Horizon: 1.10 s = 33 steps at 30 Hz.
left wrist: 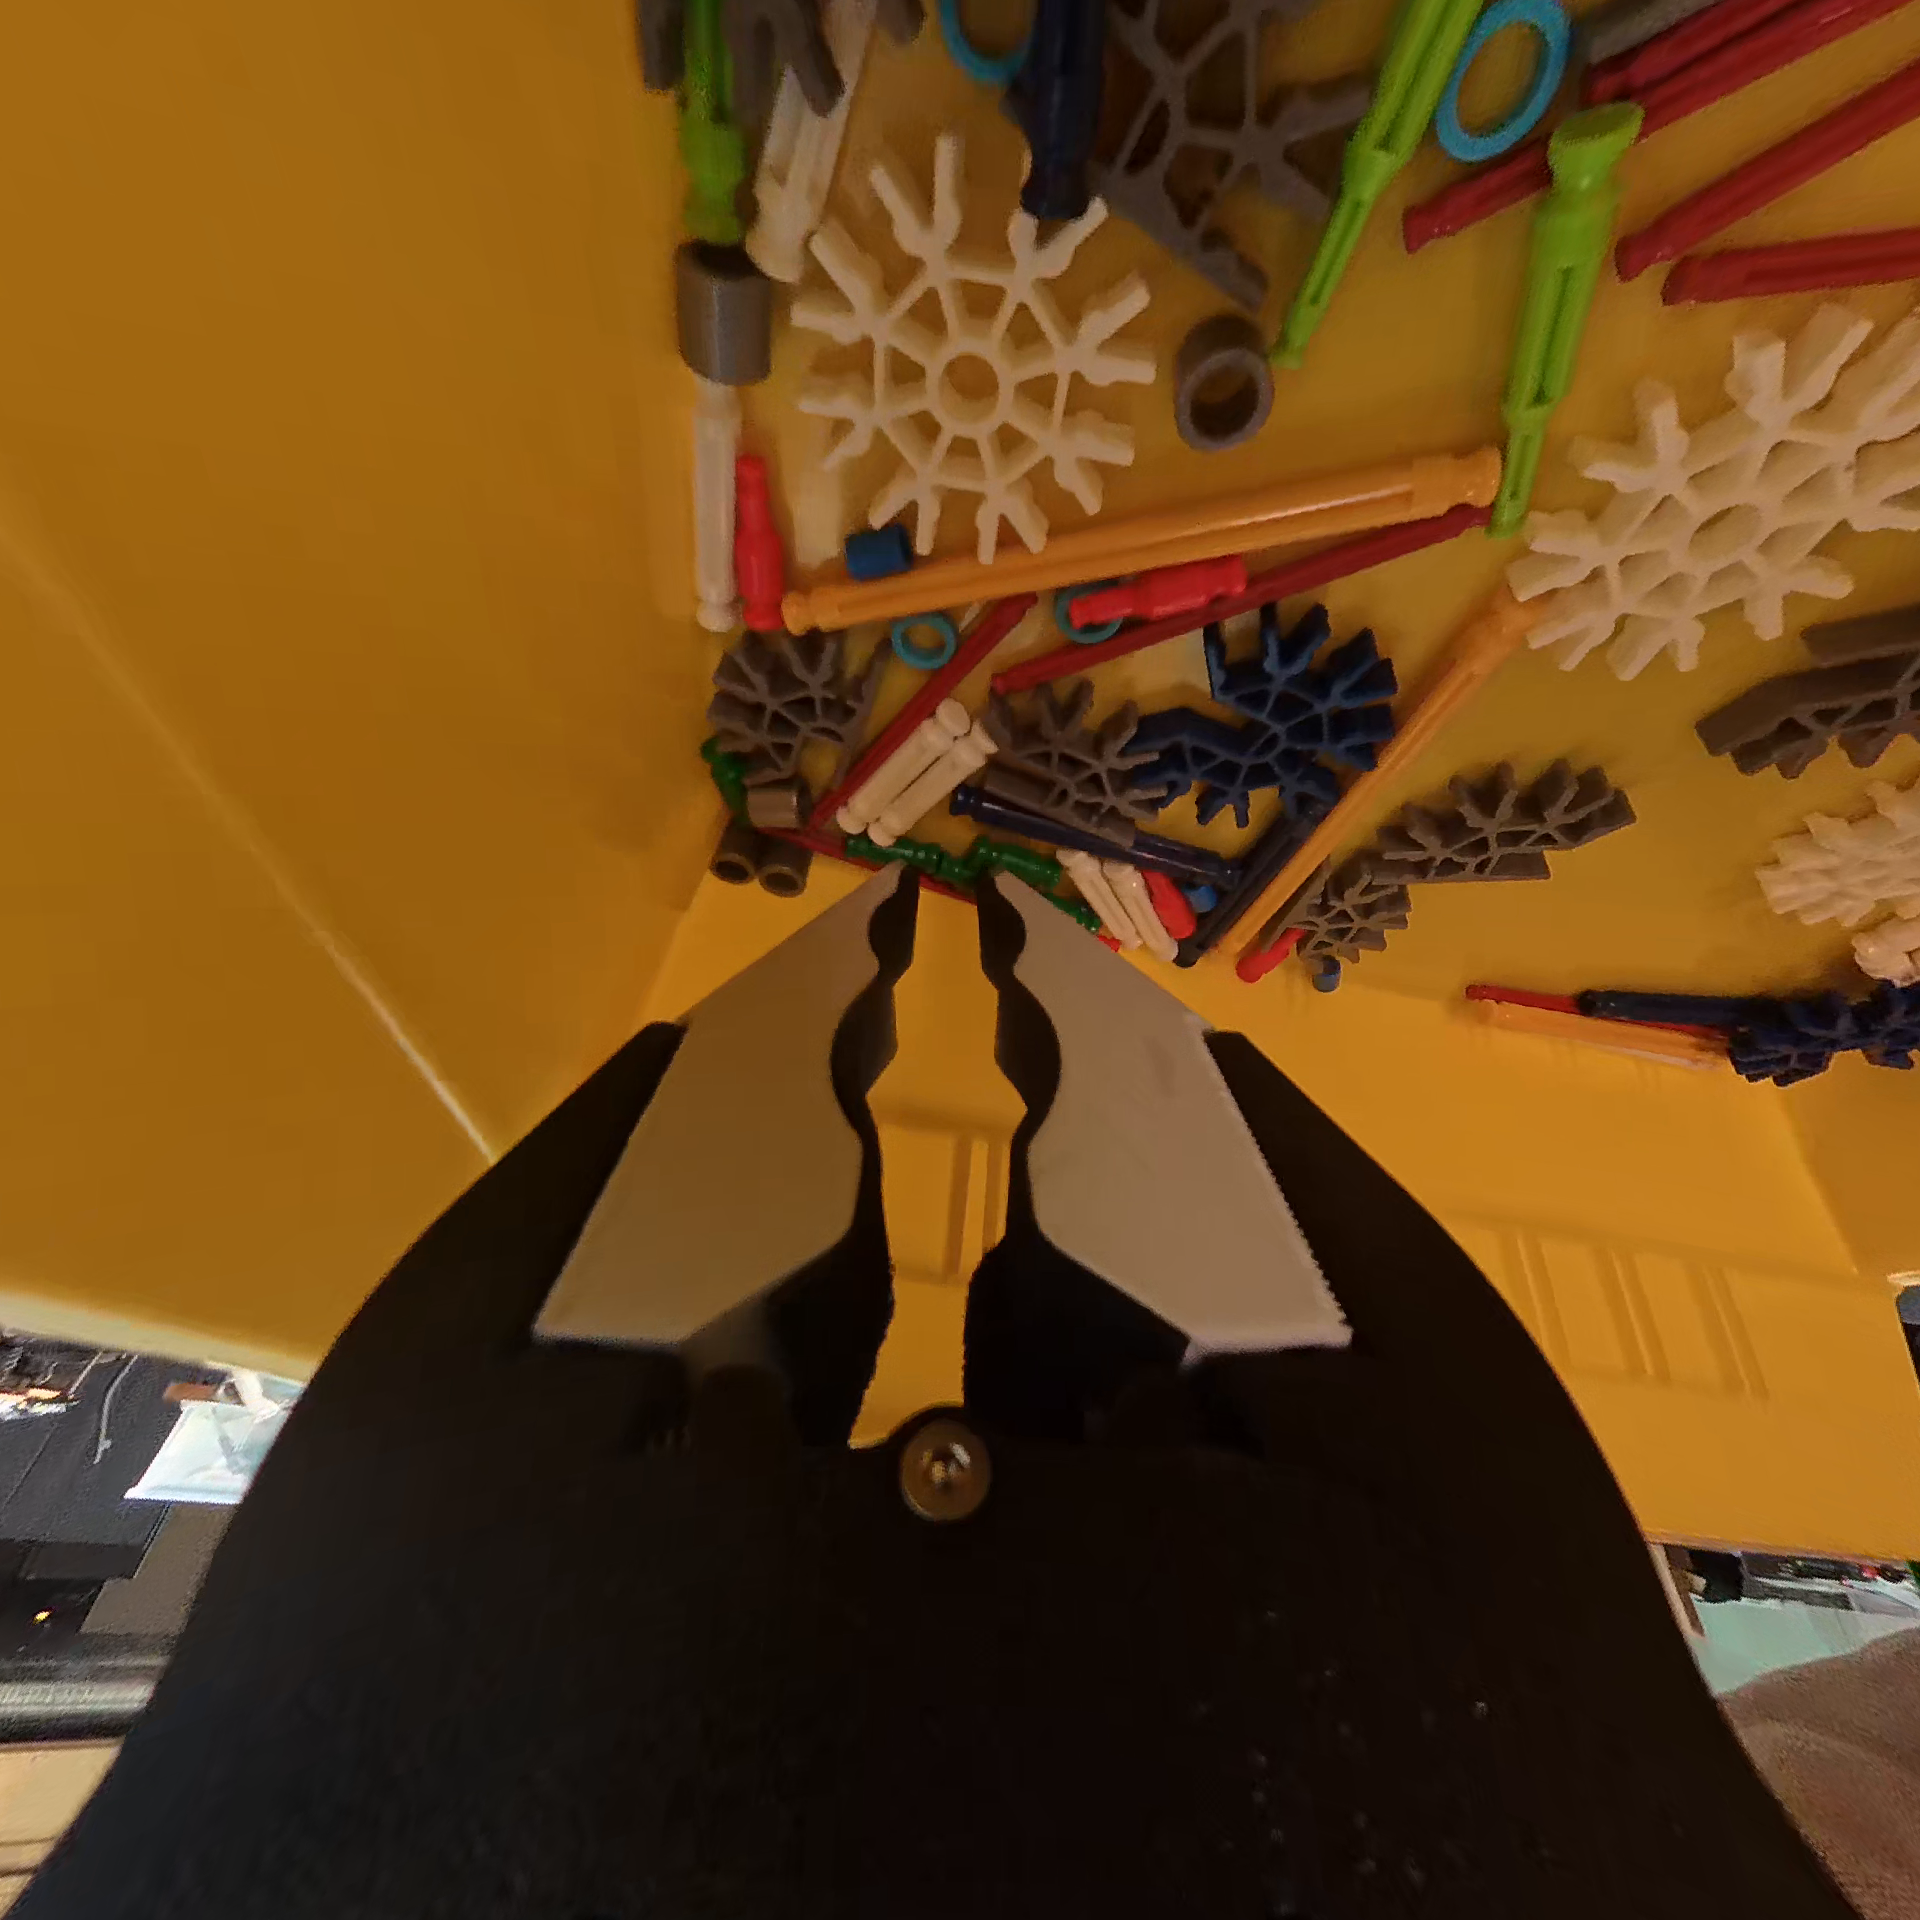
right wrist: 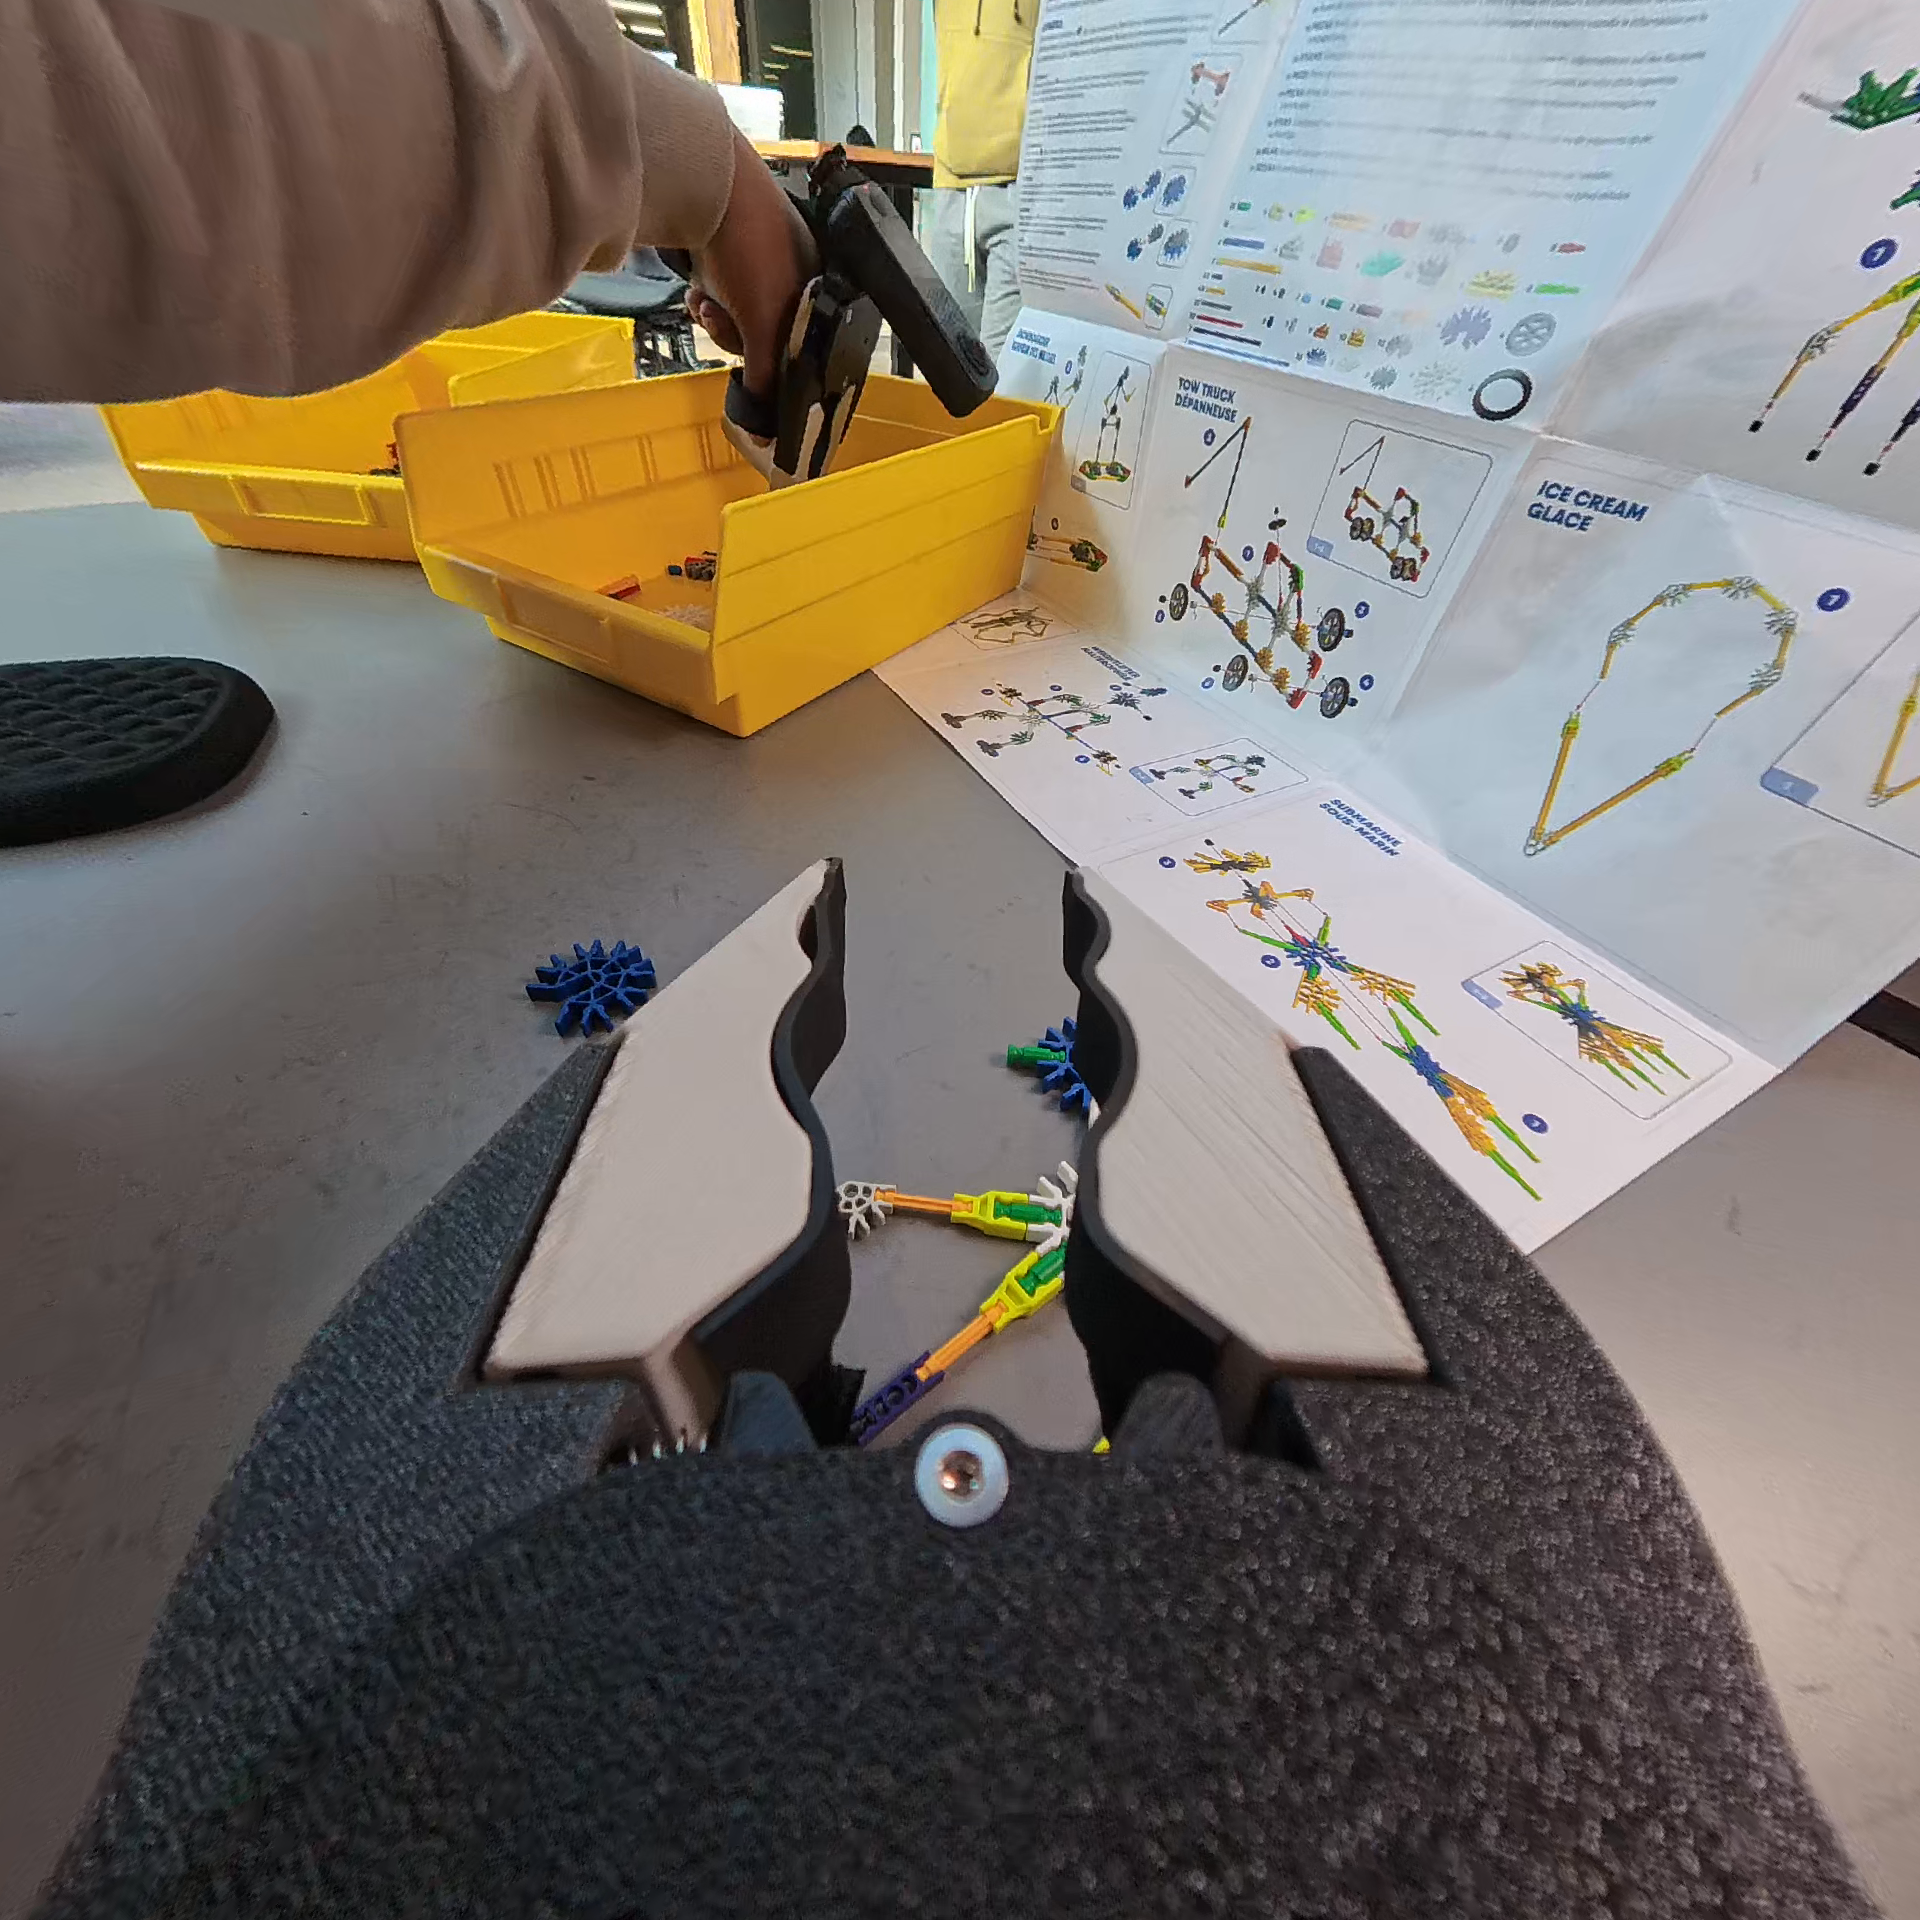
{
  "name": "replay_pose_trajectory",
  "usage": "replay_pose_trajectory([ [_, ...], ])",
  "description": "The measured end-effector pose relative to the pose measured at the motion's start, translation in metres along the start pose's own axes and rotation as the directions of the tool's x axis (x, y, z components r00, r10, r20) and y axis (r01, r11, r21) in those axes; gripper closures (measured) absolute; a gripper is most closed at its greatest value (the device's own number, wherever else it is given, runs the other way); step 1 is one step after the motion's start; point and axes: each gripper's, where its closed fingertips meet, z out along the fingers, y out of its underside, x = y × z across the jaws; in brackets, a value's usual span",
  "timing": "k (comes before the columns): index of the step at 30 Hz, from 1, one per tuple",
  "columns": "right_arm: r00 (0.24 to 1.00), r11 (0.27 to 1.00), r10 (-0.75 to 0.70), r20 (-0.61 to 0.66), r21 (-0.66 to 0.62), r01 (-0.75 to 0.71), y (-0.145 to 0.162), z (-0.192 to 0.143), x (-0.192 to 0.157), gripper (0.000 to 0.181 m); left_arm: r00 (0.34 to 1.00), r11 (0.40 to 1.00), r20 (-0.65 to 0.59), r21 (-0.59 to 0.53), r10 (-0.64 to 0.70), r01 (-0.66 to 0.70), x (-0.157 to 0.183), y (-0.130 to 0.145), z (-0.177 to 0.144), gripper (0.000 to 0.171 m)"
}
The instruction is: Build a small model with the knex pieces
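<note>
Presently held, counted outward from the bin:

- Bin point(left wrist: 312, 520): yellow, open-topped, on the grey table point(right wrist: 364, 1039). Loose parts are heaped in its corner: white snowflake connector point(left wrist: 971, 384), blue connector point(left wrist: 1288, 717), grey connector point(left wrist: 1070, 769), orange rod point(left wrist: 1143, 540), red rods point(left wrist: 1766, 156), lime rods point(left wrist: 1558, 312), grey spacer point(left wrist: 1226, 400), short white rods point(left wrist: 914, 769), green chain point(left wrist: 935, 862).
- Left gripper point(left wrist: 940, 883): reaches down inside the bin. Its jaws are set narrow with nothing between them, and the tips are just short of the green chain. Contact cannot be judged.
- Hand point(right wrist: 748, 281): above the bin, carrying that gripper.
- Second bin point(right wrist: 281, 457): yellow, just behind the first.
- Sheet point(right wrist: 1455, 623): a large printed fold-out, beside the bin on the right and propped up behind.
- Pad point(right wrist: 104, 738): black, on the table well left of the bin.
- Right gripper point(right wrist: 951, 883): well in front of the bin, over the table. Its jaws are wide and empty.
- Assembly point(right wrist: 987, 1247): under the right gripper, orange rods joined through yellow, green and white pieces. Only a few members are joined.
- Blue disc point(right wrist: 592, 987): loose, in front of the bin.
- Blue disc with green rod point(right wrist: 1055, 1060): one joint made, lying apart from the assembly.
</note>
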Motion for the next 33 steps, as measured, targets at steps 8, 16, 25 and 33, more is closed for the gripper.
replay_pose_trajectory([
  [8, 1.000, 1.000, 0.000, 0.006, -0.004, 0.000, 0.000, 0.001, -0.001, 0.141, 0.987, 0.992, -0.159, 0.126, 0.029, -0.008, 0.028, -0.014, -0.008, 0.171],
  [16, 1.000, 1.000, -0.004, 0.007, -0.007, 0.004, 0.001, 0.001, -0.001, 0.140, 0.987, 0.989, -0.158, 0.145, 0.041, -0.018, 0.032, -0.010, -0.011, 0.151],
  [25, 1.000, 1.000, -0.008, 0.005, -0.004, 0.008, 0.000, 0.000, -0.001, 0.140, 0.989, 0.986, -0.144, 0.168, 0.034, -0.009, 0.033, -0.016, -0.006, 0.155],
  [33, 0.998, 0.998, -0.055, 0.005, -0.014, 0.055, 0.002, 0.000, -0.007, 0.140, 0.993, 0.868, -0.018, 0.488, 0.119, -0.095, 0.078, -0.014, -0.083, 0.155],
])
